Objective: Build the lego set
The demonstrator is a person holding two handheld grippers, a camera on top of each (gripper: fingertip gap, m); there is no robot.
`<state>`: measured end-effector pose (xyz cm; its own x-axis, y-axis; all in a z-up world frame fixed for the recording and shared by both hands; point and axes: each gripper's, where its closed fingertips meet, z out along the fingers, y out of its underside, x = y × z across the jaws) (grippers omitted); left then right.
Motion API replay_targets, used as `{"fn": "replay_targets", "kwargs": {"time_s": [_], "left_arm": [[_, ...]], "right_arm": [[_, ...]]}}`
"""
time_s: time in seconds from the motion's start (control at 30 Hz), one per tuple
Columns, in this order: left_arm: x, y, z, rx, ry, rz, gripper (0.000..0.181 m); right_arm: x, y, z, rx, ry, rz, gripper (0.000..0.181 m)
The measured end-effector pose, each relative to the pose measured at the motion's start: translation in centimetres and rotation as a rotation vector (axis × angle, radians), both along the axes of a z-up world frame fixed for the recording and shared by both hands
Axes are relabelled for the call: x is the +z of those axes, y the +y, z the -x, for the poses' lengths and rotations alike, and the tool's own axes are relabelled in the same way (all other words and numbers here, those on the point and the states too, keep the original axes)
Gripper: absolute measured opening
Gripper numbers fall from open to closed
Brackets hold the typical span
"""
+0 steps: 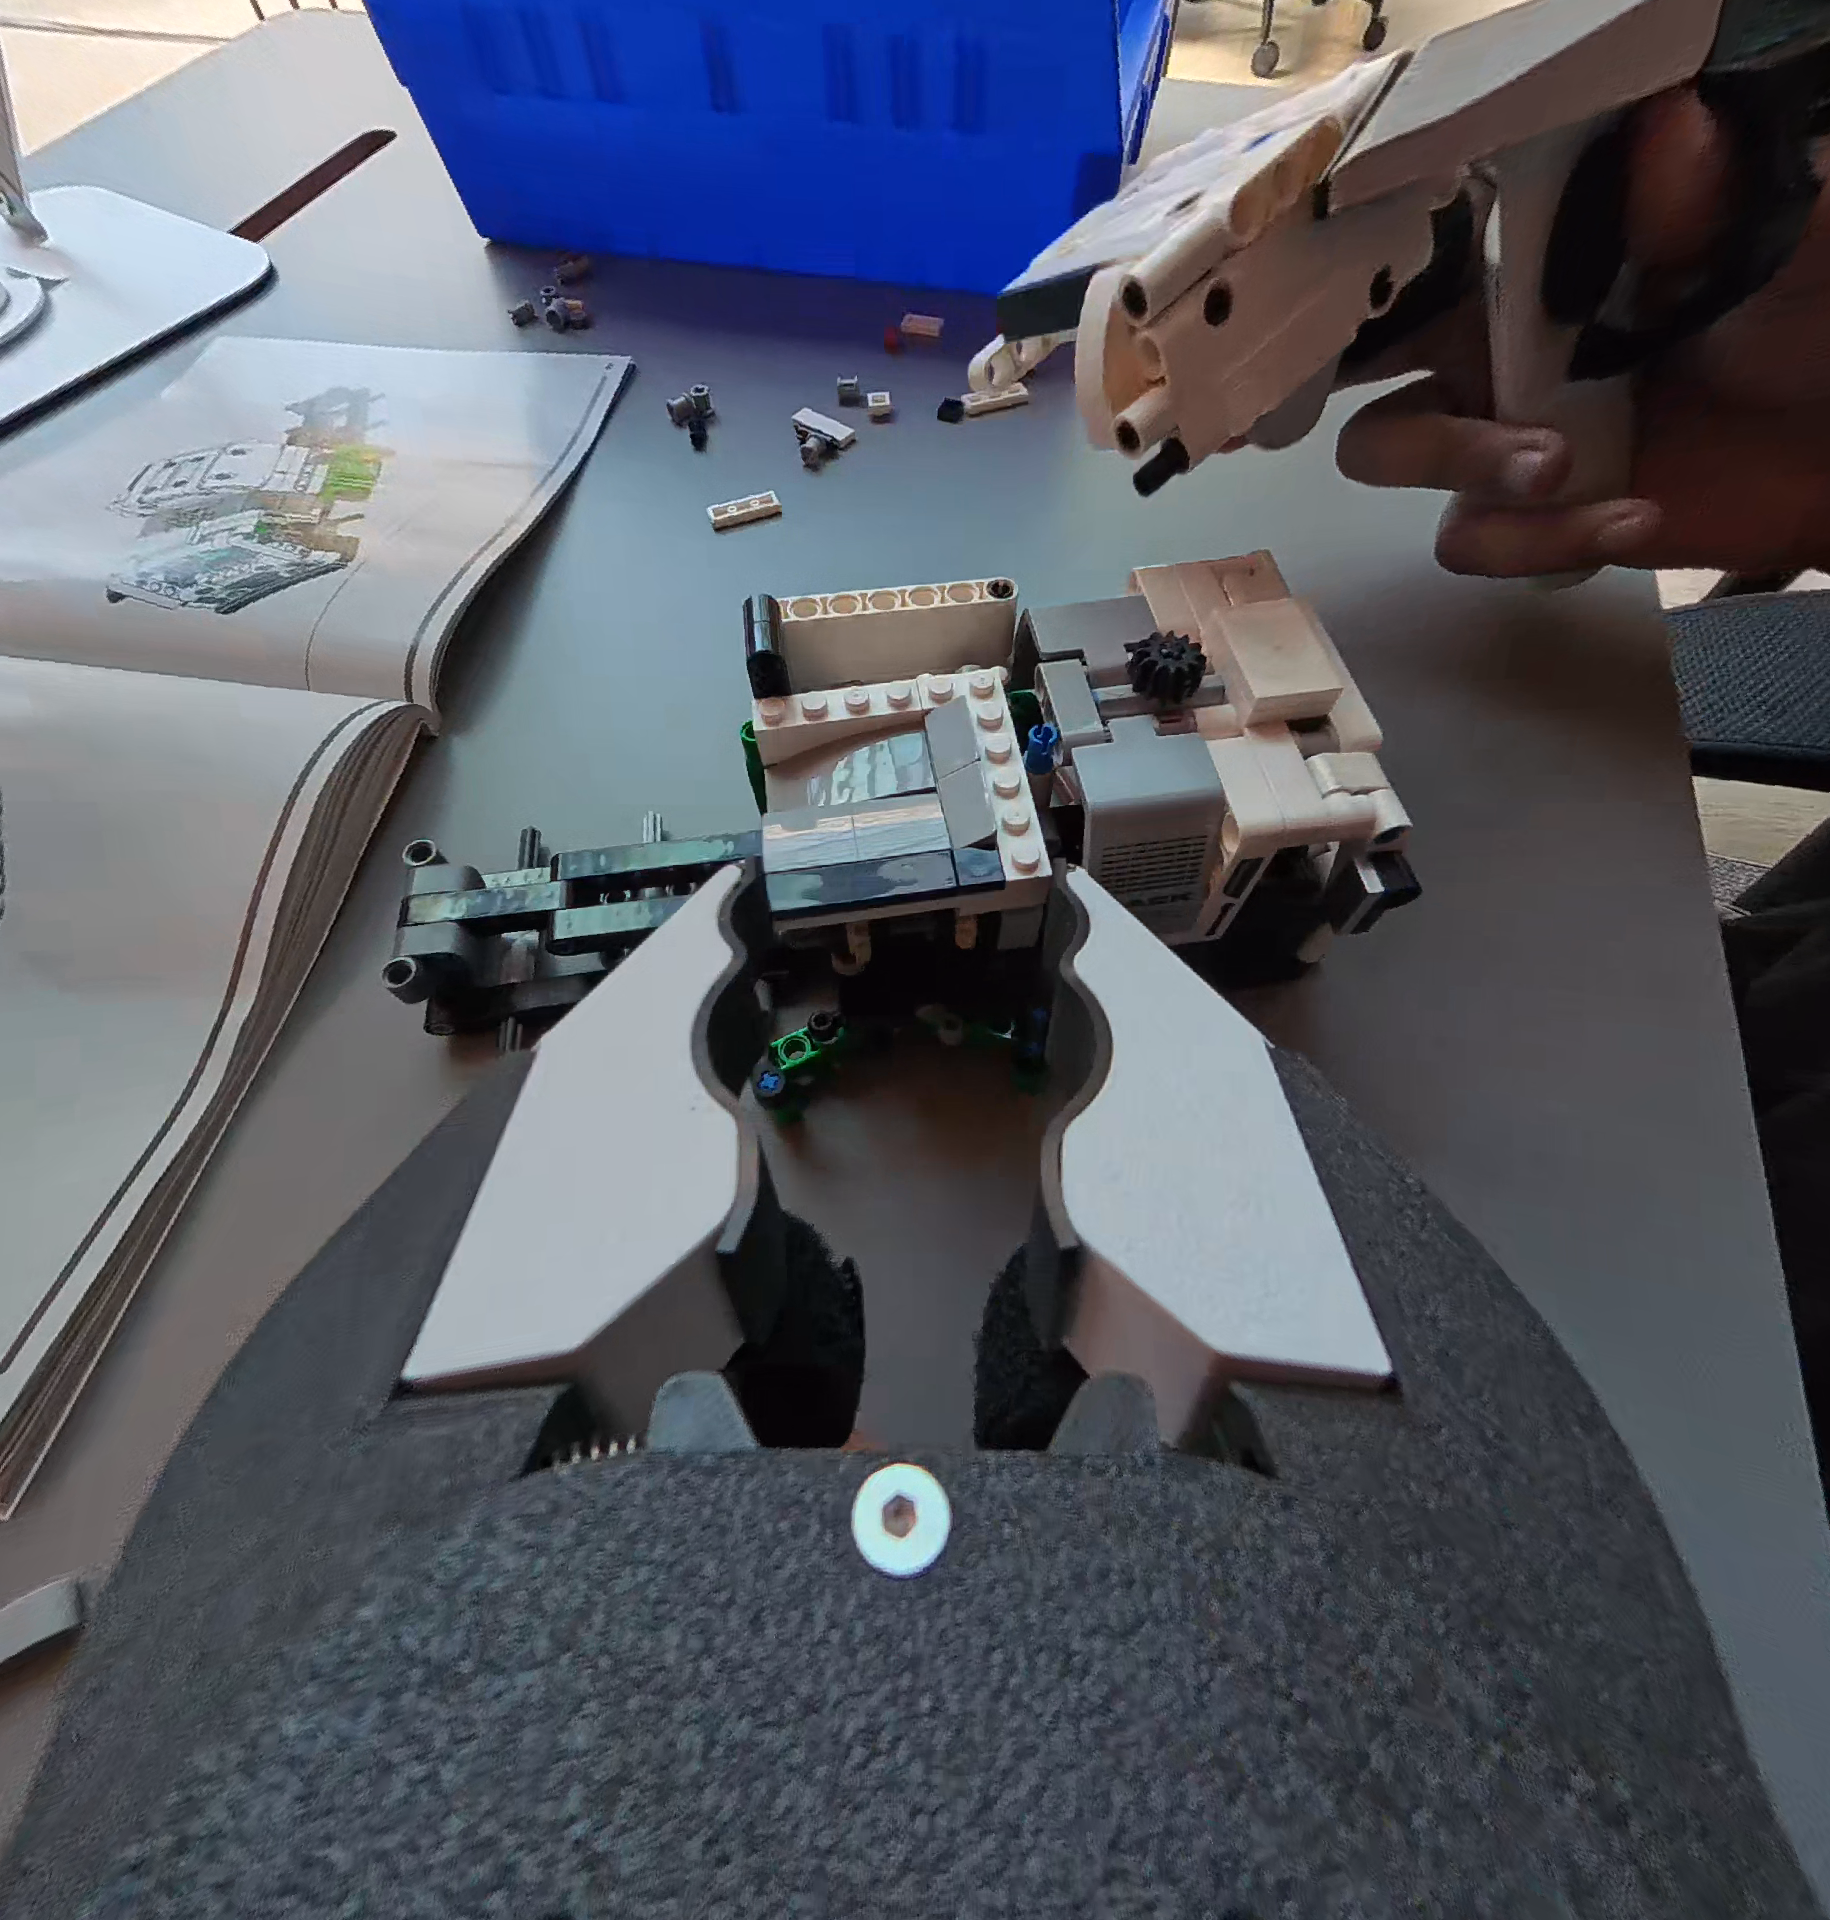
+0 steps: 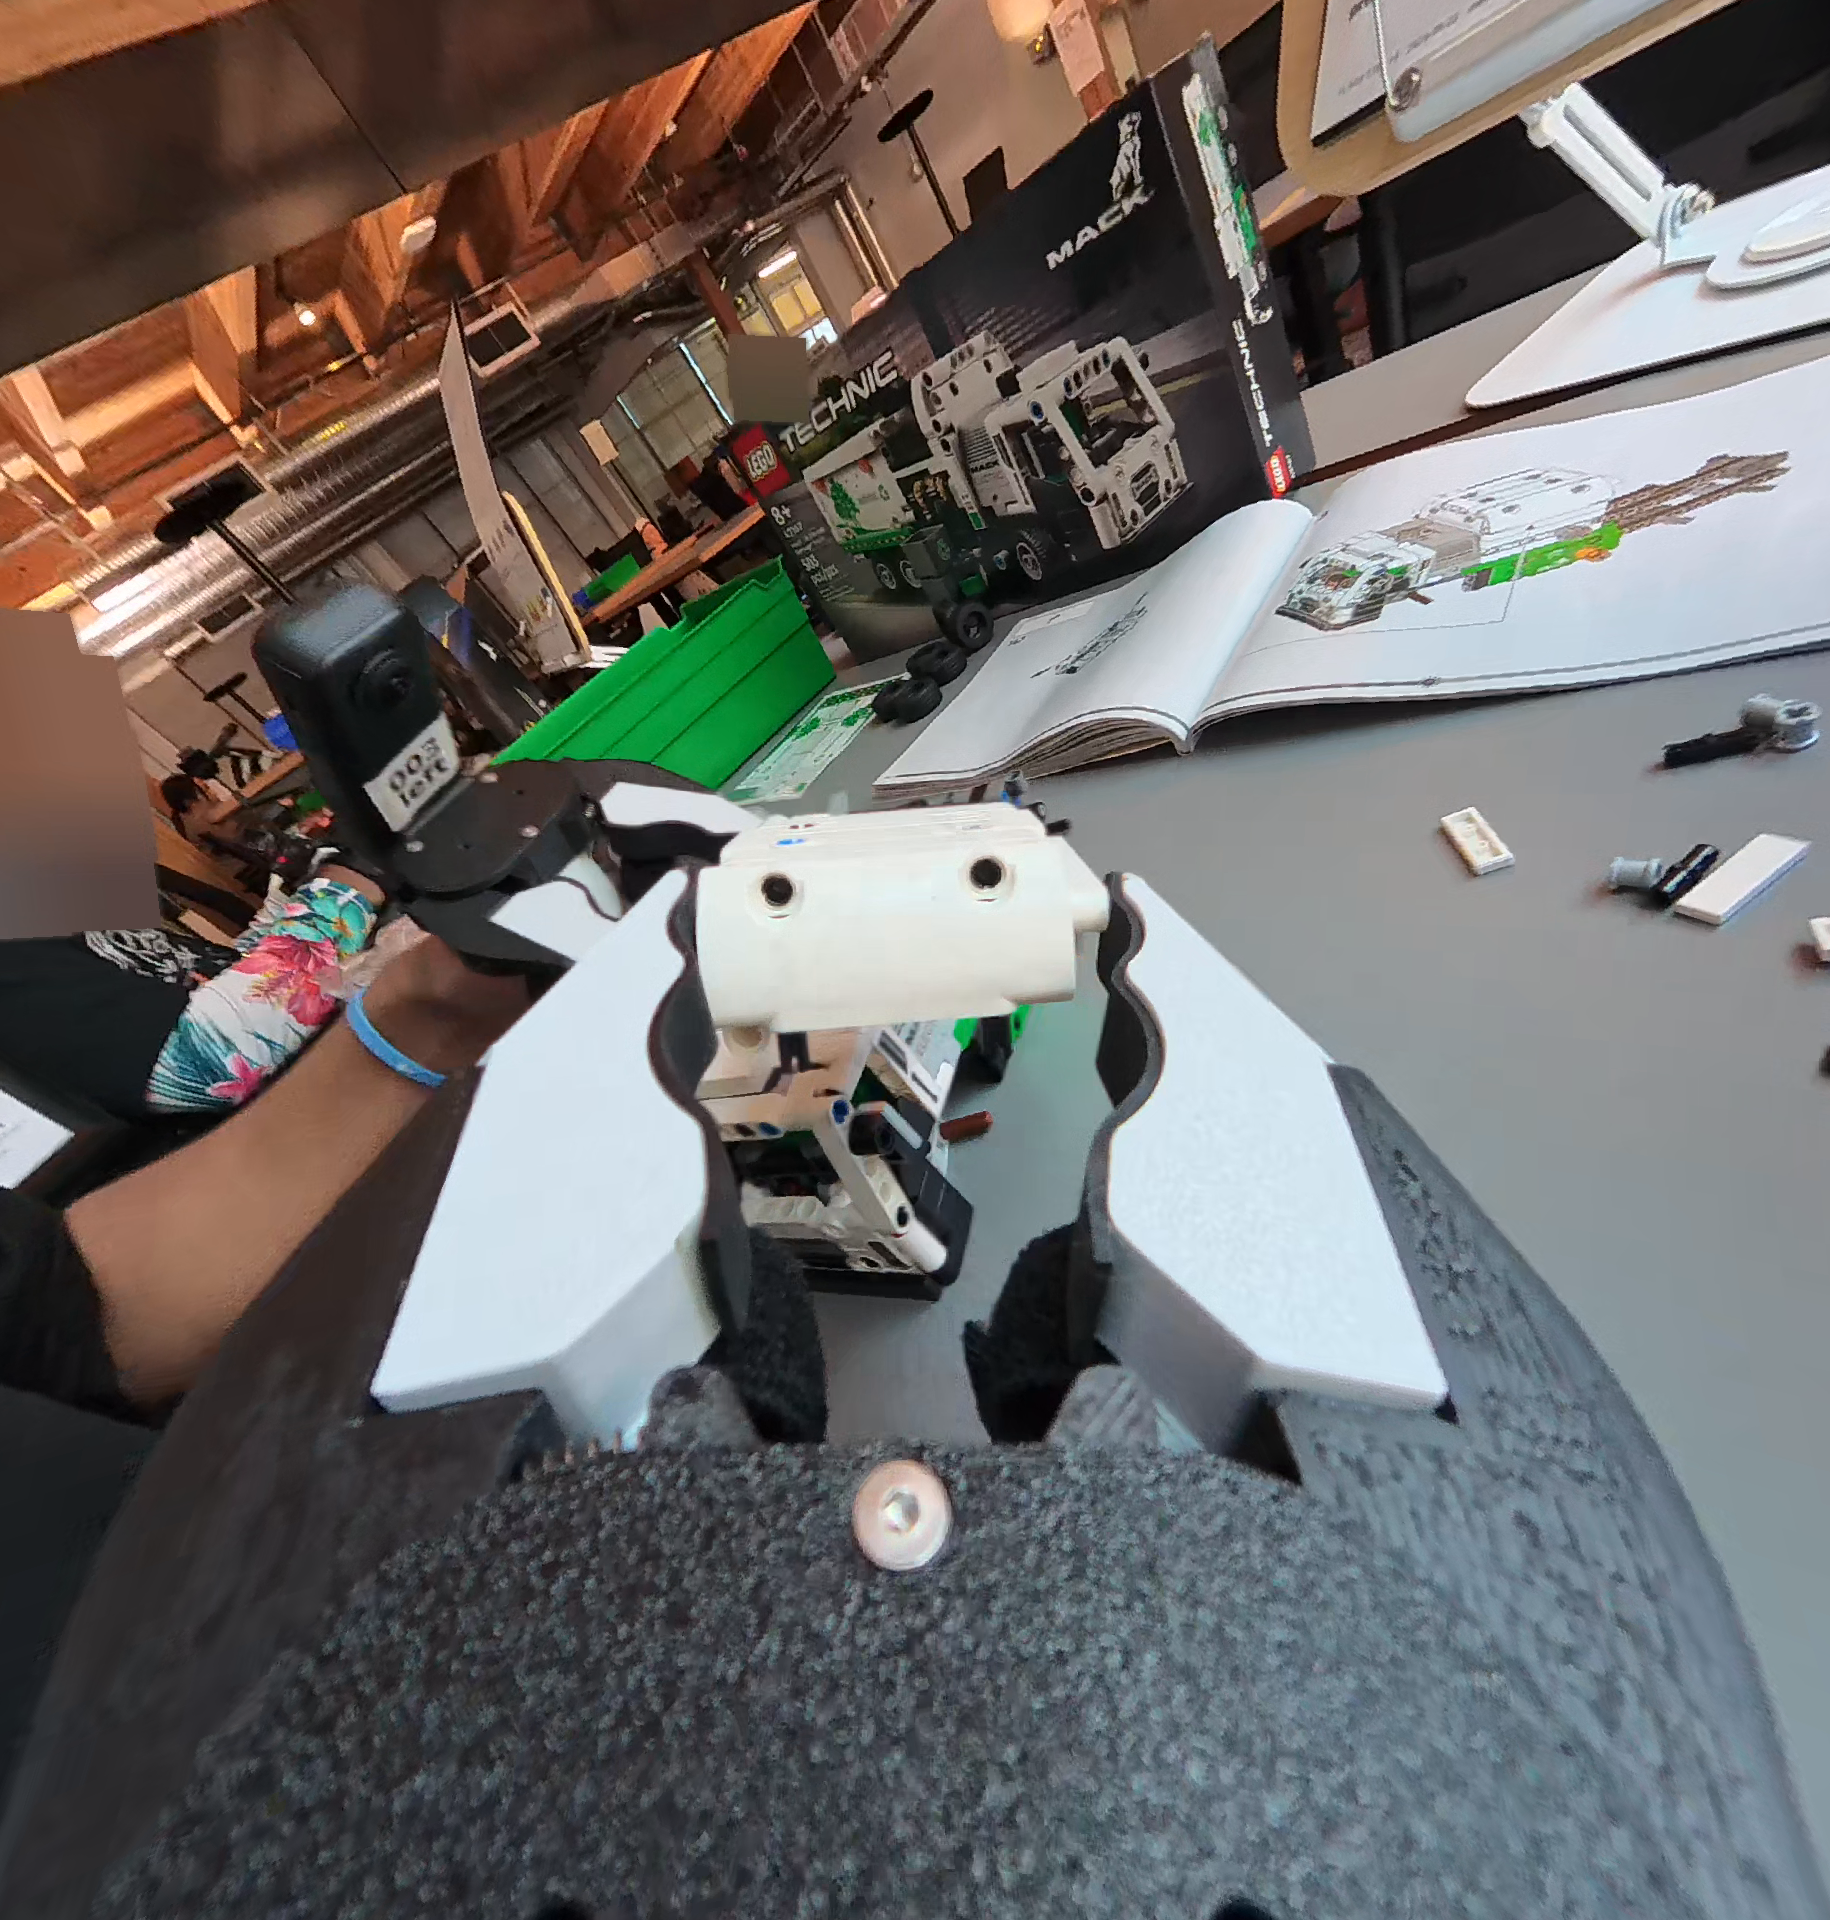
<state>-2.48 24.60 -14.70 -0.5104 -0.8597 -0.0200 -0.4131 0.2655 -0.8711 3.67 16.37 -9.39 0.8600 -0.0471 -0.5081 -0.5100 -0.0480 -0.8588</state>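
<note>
Lego truck assembly point(image 1: 994, 790) rested on the grey table point(image 1: 1513, 1195), its white and grey cab section to the right and a dark grey chassis beam point(image 1: 537, 914) extending to the left. The left gripper point(image 1: 903, 914) was positioned at the near edge of the assembly, one fingertip on each side of the dark plates at its front; the jaws stood apart, and actual contact with the model could not be confirmed.

The right gripper point(image 2: 895, 935) was clamped on a white Technic sub-assembly point(image 2: 880, 940), held between both fingertips. In the left wrist view, this sub-assembly point(image 1: 1202, 301) was suspended above and behind the truck's cab end, clear of it, with a black pin point(image 1: 1160, 473) projecting from its lower corner.

An open instruction booklet point(image 1: 215, 644) lay to the left of the model. Loose small parts point(image 1: 817, 421) were scattered on the table between the model and a blue bin point(image 1: 765, 135) at the far edge. In the right wrist view, the set's box point(image 2: 1046, 416) stood upright behind the booklet, with a green bin point(image 2: 703, 675) beside it and several black wheels point(image 2: 932, 665) just in front of the box.
</note>
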Motion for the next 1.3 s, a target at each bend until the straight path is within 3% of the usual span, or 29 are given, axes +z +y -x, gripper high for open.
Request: {"fn": "replay_targets", "kwargs": {"time_s": [0.5, 1.3], "left_arm": [[0.0, -0.2, -0.3, 0.0, -0.07, 0.004, 0.051], [-0.3, -0.1, -0.4, -0.015, -0.027, 0.055, 0.05]], "right_arm": [[0.3, 1.4, -3.5, -0.094, -0.477, 0.054, 0.074], [-0.7, 2.0, -3.6, -0.094, -0.519, 0.107, 0.074]]}}
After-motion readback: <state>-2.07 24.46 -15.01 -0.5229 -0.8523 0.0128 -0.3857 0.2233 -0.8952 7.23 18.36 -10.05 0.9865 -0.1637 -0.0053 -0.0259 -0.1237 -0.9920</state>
